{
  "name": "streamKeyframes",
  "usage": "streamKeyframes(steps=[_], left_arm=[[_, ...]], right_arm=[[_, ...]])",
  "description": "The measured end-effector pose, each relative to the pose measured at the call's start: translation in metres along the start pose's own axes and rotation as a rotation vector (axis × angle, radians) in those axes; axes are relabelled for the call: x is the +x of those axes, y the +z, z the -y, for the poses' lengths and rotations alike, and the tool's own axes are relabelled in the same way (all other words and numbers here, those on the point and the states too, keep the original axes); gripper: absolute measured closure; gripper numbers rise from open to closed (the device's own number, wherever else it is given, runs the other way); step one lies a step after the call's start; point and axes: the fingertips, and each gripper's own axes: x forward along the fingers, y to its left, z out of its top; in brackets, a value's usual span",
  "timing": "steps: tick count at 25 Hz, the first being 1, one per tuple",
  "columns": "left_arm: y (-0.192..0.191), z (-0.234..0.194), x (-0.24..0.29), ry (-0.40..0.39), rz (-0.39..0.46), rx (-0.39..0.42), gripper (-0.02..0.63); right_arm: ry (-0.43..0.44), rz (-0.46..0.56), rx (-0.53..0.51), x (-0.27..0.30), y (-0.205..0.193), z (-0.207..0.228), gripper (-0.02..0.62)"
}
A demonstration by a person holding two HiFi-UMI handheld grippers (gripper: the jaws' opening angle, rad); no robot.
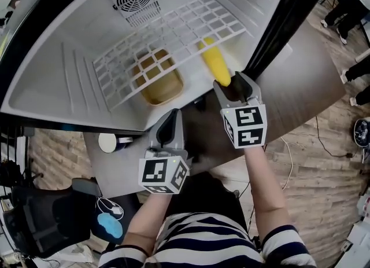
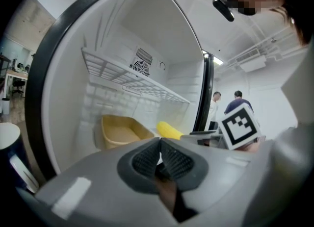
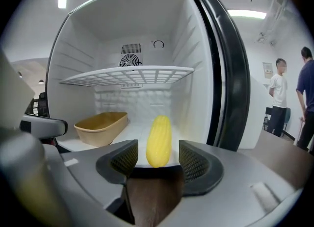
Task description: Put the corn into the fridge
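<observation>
The yellow corn [image 1: 215, 64] lies on the white floor of the open fridge [image 1: 58, 87], under the wire shelf [image 1: 167, 35], toward the right side. My right gripper [image 1: 236, 83] stands at the fridge's front edge with its jaws open. In the right gripper view the corn [image 3: 159, 140] lies lengthwise just beyond the gripper [image 3: 157, 160], with a gap to each pad. My left gripper [image 1: 167, 125] hangs lower and to the left, outside the fridge. Its jaws are shut with nothing between them [image 2: 159, 157]. The corn [image 2: 169, 130] also shows past it.
A tan tray [image 1: 159, 84] rests on the fridge floor left of the corn. The black fridge door [image 1: 283, 24] stands open at the right. A white-lidded cup [image 1: 107, 142] sits on the table [image 1: 306, 87] below the fridge. Two people [image 3: 279, 98] stand far off.
</observation>
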Motion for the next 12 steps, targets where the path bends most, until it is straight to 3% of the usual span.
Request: streamKeyframes(steps=[12], left_arm=[[0.010, 0.003, -0.015, 0.021, 0.013, 0.012, 0.606]], right_arm=[[-0.007, 0.017, 0.061, -0.054, -0.008, 0.004, 0.407]])
